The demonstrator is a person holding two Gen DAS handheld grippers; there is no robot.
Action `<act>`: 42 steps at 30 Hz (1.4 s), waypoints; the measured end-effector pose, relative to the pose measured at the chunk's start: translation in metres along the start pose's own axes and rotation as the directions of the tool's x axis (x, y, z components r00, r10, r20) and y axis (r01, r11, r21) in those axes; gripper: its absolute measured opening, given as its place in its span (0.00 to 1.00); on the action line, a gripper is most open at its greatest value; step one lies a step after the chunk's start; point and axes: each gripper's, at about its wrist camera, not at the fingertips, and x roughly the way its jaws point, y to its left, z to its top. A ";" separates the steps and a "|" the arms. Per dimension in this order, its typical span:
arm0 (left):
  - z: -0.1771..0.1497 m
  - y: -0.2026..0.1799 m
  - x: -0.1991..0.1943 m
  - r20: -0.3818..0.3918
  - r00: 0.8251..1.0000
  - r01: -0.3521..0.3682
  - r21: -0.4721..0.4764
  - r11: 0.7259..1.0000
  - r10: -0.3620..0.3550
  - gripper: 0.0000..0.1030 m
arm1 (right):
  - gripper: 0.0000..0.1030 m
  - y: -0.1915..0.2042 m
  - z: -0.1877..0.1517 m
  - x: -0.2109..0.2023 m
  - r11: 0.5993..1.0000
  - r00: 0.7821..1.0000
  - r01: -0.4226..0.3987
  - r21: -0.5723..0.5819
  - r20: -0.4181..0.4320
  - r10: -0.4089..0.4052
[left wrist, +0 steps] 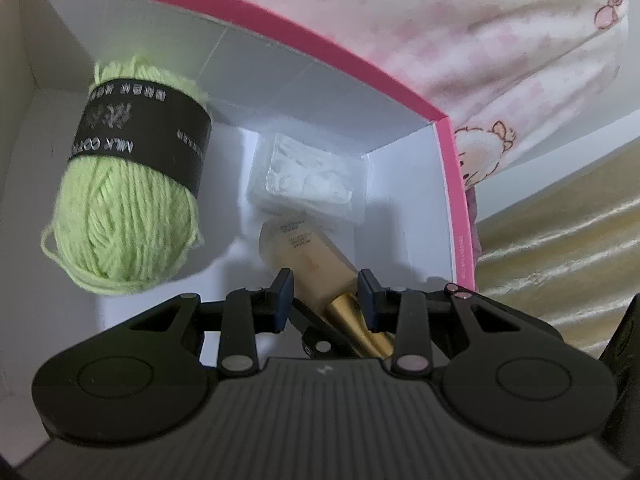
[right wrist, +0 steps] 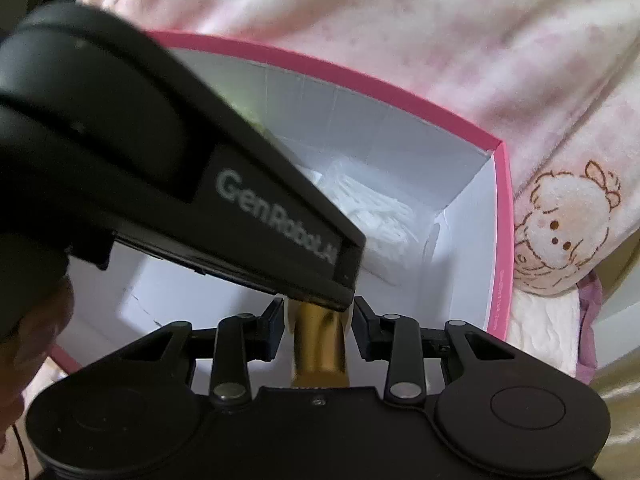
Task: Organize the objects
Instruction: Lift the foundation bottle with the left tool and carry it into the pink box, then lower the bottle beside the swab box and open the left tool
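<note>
**Cream bottle with gold cap held low over the pink-rimmed box**

Nearest the left wrist camera, the left gripper [left wrist: 325,296] has its jaws parted, with clear gaps on both sides of the bottle [left wrist: 308,258] that lies between them; the blue pads do not touch it. The bottle has a cream, squarish body with small dark print near its far end and a shiny gold cap [left wrist: 362,326] pointing back toward the camera.

In the right wrist view, the right gripper [right wrist: 319,320] straddles the same gold cap [right wrist: 318,344]. Its left pad looks close against the cap while a sliver of white shows on the right, so whether it truly clamps is hard to say. The black body of the left gripper crosses above it and hides the bottle's cream part.

Beyond the bottle, inside the box [left wrist: 456,200] with white walls and a pink rim, lies a clear packet of white items [left wrist: 308,176], just past the bottle's far end. To the left rests a ball of light green yarn [left wrist: 128,200] wrapped in a black paper band with pale lettering. Behind the box is pink plush fabric with a cartoon print [right wrist: 560,216].
</note>
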 end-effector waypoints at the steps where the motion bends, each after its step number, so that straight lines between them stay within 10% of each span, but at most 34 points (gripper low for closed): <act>1: 0.000 0.000 0.001 -0.004 1.000 -0.003 -0.002 1.000 0.003 0.33 | 0.39 -0.001 0.000 0.002 1.000 1.000 0.003 0.003 -0.010 -0.003; 20: 0.005 0.001 0.018 -0.022 0.991 -0.131 -0.042 0.991 0.130 0.30 | 0.32 -0.034 -0.015 -0.030 0.993 0.993 -0.101 -0.064 0.052 0.104; 42: 0.002 -0.021 0.032 -0.034 0.995 -0.101 -0.087 0.991 0.098 0.21 | 0.25 -0.054 -0.043 -0.055 0.989 0.983 -0.123 -0.081 0.128 0.133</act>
